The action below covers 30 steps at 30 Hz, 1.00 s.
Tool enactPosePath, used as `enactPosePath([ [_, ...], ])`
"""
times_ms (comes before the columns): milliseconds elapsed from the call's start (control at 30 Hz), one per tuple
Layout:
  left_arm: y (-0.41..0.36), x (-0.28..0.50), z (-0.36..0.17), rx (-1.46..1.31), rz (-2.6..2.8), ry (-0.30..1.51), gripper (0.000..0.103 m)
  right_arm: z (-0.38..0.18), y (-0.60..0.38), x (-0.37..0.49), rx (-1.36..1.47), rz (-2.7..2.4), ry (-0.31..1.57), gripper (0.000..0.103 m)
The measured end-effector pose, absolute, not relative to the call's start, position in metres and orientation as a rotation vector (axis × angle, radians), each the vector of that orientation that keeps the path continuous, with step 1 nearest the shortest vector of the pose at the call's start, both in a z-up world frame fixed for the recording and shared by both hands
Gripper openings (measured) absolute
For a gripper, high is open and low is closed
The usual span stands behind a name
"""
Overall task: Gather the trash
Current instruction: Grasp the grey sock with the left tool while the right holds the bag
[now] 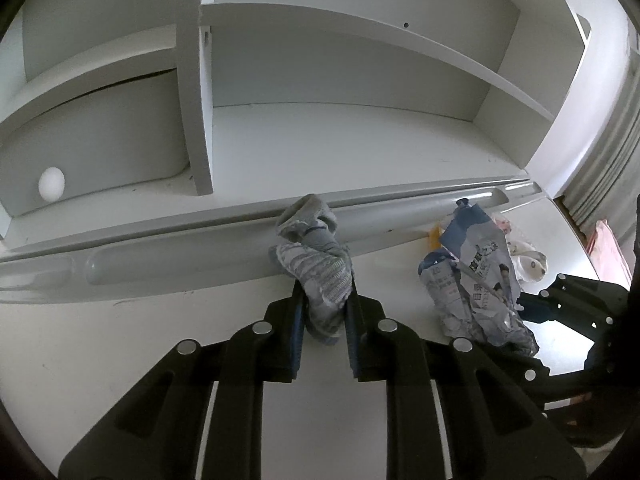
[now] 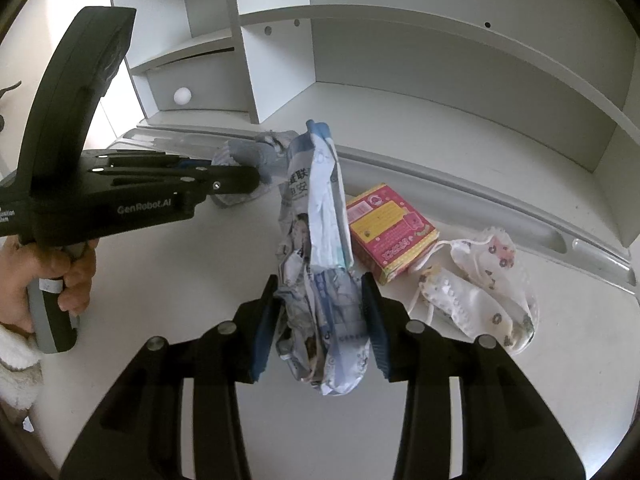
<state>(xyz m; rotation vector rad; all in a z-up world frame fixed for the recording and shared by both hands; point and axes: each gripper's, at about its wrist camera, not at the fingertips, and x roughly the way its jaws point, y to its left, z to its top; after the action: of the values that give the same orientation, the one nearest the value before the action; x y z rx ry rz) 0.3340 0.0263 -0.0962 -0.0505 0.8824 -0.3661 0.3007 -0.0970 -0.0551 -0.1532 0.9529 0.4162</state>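
Trash sits in both grippers at once on the white desk (image 2: 160, 300). Between the blue pads of the left gripper (image 1: 323, 304) hangs a crumpled grey-patterned wrapper (image 1: 316, 272); the jaws have come nearly together on its lower part, and the rest bunches up beyond the fingertips toward the grooved ledge (image 1: 180, 248) at the desk's back. The right gripper (image 2: 320, 312) stands about a third open, its pads pressed against both sides of a crumpled blue-and-white printed bag (image 2: 320, 264), whose tall upper part rises past the fingertips. Each grip looks taken low on the bundle, probably so the loose material cannot slip out when lifted. Just beyond the right jaw lies a pink and yellow box (image 2: 390, 232), and farther right of it a heap of patterned face masks (image 2: 480, 284), both untouched on the desk. A hand (image 2: 60, 272) grips the left tool's handle. Both bundles appear ready to be carried off together.
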Motion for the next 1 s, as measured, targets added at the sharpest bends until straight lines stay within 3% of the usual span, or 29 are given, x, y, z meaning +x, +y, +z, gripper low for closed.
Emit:
enactPosePath([
  [1000,0.0273,0.3347,-0.0968,-0.05,-0.362,0.885,0.017,-0.0552,-0.0974,0.3002,-0.152,0.418,0.951,0.041],
])
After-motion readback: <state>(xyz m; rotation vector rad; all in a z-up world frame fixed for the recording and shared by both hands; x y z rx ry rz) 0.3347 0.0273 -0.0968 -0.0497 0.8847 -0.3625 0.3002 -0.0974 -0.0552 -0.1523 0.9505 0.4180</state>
